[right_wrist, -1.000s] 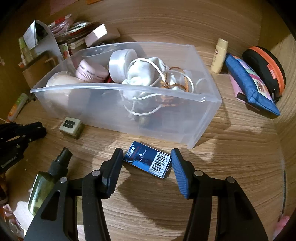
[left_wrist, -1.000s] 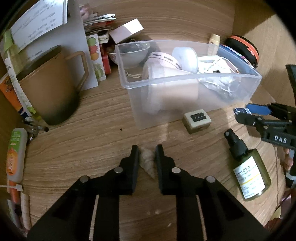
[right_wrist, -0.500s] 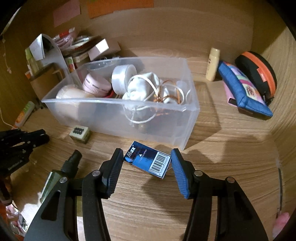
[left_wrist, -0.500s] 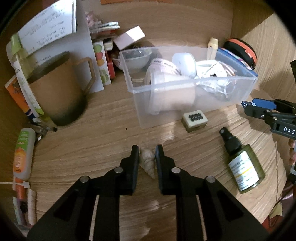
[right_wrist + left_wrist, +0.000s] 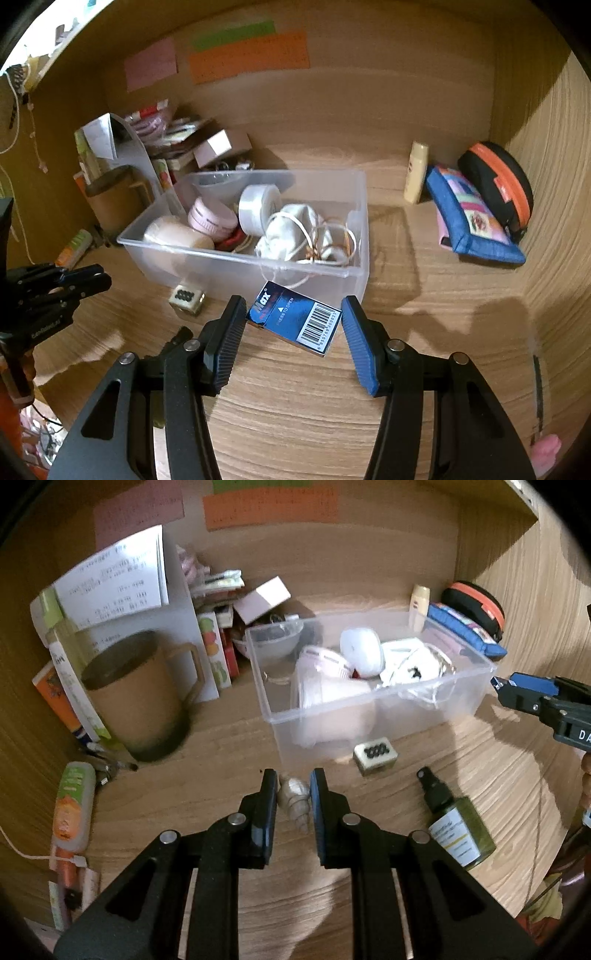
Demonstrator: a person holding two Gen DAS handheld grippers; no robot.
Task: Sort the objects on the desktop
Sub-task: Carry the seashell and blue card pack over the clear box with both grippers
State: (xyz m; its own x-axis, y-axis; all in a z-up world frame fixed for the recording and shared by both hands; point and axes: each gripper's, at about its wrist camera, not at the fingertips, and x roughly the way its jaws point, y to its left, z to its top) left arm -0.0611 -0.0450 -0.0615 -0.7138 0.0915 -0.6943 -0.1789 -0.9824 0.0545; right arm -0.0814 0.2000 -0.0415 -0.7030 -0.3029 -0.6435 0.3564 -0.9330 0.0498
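Note:
My left gripper [image 5: 293, 788] is shut on a pale spiral seashell [image 5: 295, 801], held above the wooden desk in front of a clear plastic bin [image 5: 373, 701]. The right gripper [image 5: 293, 317] is shut on a small blue box with a barcode [image 5: 295, 319], lifted just before the bin's near wall [image 5: 258, 273]. In the bin lie a cloth roll, a pink jar, white tape and a white pouch with cord. From the left wrist view the right gripper [image 5: 506, 686] shows at the far right, level with the bin's rim.
A white tile with black dots [image 5: 375, 755] and a green spray bottle [image 5: 458, 830] lie in front of the bin. A brown mug [image 5: 136, 698], books and tubes crowd the left. A blue pouch [image 5: 469, 218], a black-orange case [image 5: 498, 184] and a cream bottle [image 5: 415, 177] sit at the back right.
Both grippers have risen with their objects; the desk and bin look smaller and farther, and the back wall with its coloured notes has come into view.

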